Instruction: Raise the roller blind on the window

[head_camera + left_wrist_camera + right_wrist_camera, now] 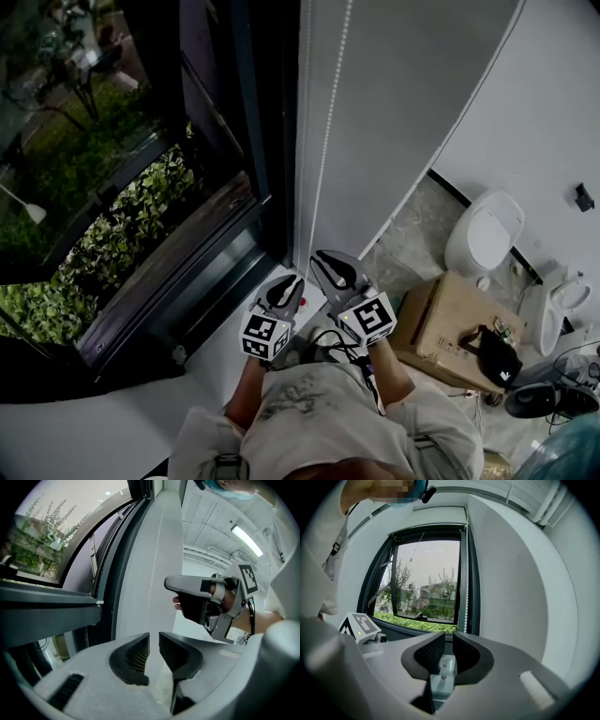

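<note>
In the right gripper view the window is uncovered for most of its height, with the white roller blind only as a band across its top. Its white bead chain hangs along the frame's right side and also runs down the white wall as bead chain. My left gripper and right gripper are side by side just below the chain's lower end, both pointing at it. Each is shut to a thin slit with nothing in it: left gripper, right gripper. Neither touches the chain.
A white sill runs under the dark window frame, with a green hedge outside. To the right on the floor are a toilet, a cardboard box and a black cap.
</note>
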Demonstrator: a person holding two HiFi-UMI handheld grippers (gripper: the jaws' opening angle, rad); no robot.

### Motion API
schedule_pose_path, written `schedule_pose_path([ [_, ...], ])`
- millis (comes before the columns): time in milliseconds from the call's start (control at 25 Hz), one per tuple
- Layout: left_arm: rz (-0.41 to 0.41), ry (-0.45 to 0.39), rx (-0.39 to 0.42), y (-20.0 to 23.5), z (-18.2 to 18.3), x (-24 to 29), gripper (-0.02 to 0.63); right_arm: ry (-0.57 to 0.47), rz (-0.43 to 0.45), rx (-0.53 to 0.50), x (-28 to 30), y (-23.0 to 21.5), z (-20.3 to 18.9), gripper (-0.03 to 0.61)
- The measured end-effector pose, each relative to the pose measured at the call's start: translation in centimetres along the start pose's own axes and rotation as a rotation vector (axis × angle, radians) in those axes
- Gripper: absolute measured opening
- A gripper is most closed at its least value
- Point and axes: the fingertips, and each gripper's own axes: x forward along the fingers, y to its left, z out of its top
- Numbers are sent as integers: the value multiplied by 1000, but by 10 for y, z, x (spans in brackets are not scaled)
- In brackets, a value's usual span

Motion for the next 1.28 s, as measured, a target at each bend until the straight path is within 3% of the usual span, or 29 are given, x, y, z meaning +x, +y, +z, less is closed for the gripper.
schedule_pose_path([
  [200,9,-40,-4,2,13,-8,67,-2,-8,-4,-3,-2,2,75],
  [360,28,-98,9,5,31,-18,31,-14,-3,-10,-9,2,8,74],
  [560,27,-169,39,0,61,-32,6,-68,6,-38,-15,8,21,9],
  [760,17,-227,71,-6,86,-46,6,-27,16,-2,-23,15,16,8],
  [1280,17,-229,64,-5,83,-53,6,3,2,86,-30,21,-2,6],
])
